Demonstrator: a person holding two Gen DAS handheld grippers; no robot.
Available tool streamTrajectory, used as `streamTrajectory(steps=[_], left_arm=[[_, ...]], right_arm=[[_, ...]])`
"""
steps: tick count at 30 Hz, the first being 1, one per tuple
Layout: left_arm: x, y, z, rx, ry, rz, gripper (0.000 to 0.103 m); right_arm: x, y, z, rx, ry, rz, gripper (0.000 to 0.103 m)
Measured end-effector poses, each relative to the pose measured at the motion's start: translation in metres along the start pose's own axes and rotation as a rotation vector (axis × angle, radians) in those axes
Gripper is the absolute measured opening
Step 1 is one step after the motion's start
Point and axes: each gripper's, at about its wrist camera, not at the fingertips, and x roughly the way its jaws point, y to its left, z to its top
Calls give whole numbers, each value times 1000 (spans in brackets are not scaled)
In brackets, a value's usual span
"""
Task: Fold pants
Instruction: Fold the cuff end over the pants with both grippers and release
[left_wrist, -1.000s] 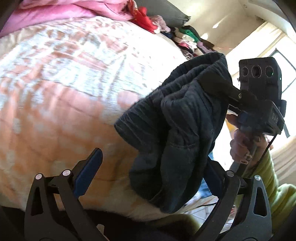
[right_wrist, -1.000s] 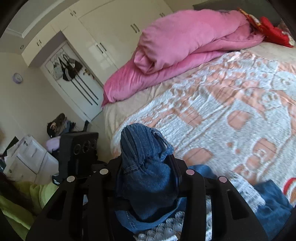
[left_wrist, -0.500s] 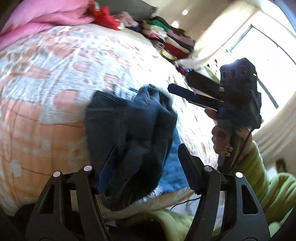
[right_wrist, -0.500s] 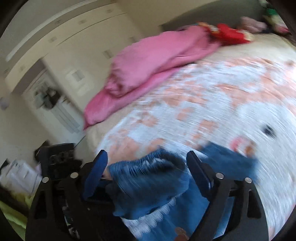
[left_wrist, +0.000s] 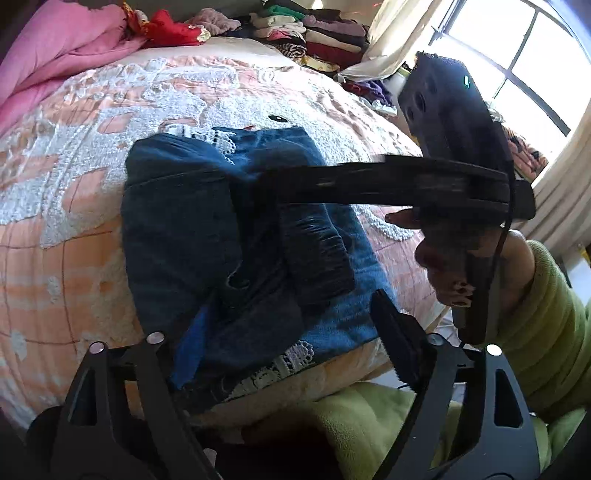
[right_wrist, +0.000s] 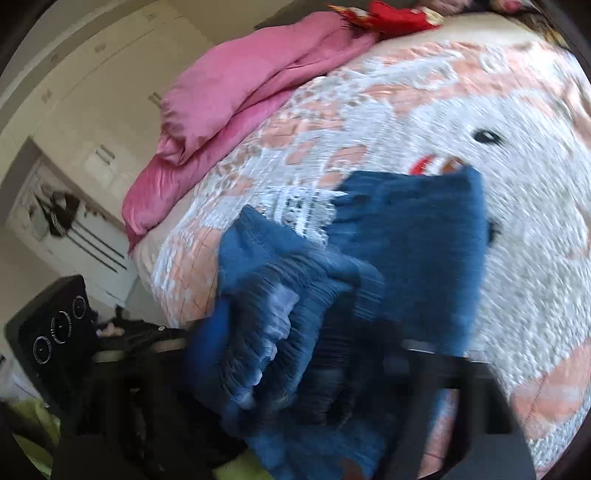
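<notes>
In the left wrist view, the pants (left_wrist: 221, 236) lie bunched in a dark denim heap on the peach-and-white bedspread (left_wrist: 74, 258), near its front edge, with a lace hem showing at the far and near ends. The left gripper (left_wrist: 280, 354) straddles the near end of the heap; its jaws are opening, denim sits between them, and the pads do not seem to press it. The right gripper (left_wrist: 258, 184) reaches across the heap from the window side, its fingers close together over the waistband part. In the right wrist view, blurred, the right gripper (right_wrist: 295, 354) is closing on a gathered fold of the pants (right_wrist: 406, 236). If the left lets go while the right pulls, the heap could drag toward the bedspread's edge and the fold come apart.
</notes>
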Motion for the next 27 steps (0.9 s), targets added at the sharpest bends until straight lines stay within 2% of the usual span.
streamTrajectory(steps=[1, 5, 9, 11, 13, 17, 20, 22, 23, 27], left_arm=[[0, -1, 0, 4, 2, 1, 78], [-4, -2, -1, 7, -9, -14, 79], [-1, -3, -3, 9, 7, -27, 79], [0, -4, -5, 11, 13, -36, 80], [0, -5, -5, 13, 17, -37, 80], [-4, -4, -4, 7, 16, -43, 82], [-22, -1, -1, -1, -28, -37, 87], [-34, 5, 2, -11, -62, -13, 91], [-42, 11, 4, -26, -85, 8, 93], [-59, 43, 12, -128, -131, 92, 93]], right_arm=[[-1, 6, 0, -6, -6, 63, 30], [-28, 20, -4, -63, -77, 87, 30], [-29, -10, -15, 17, -57, -41, 30], [-26, -23, -20, 64, -48, -63, 31], [-24, -28, -26, 93, -51, -65, 39], [-30, -17, -24, 46, -56, -116, 51], [-48, -4, -22, -24, -98, -135, 67], [-63, 8, -23, -84, -132, -156, 81], [-70, 13, -25, -112, -149, -163, 82], [-88, 34, -34, -233, -178, -194, 86]])
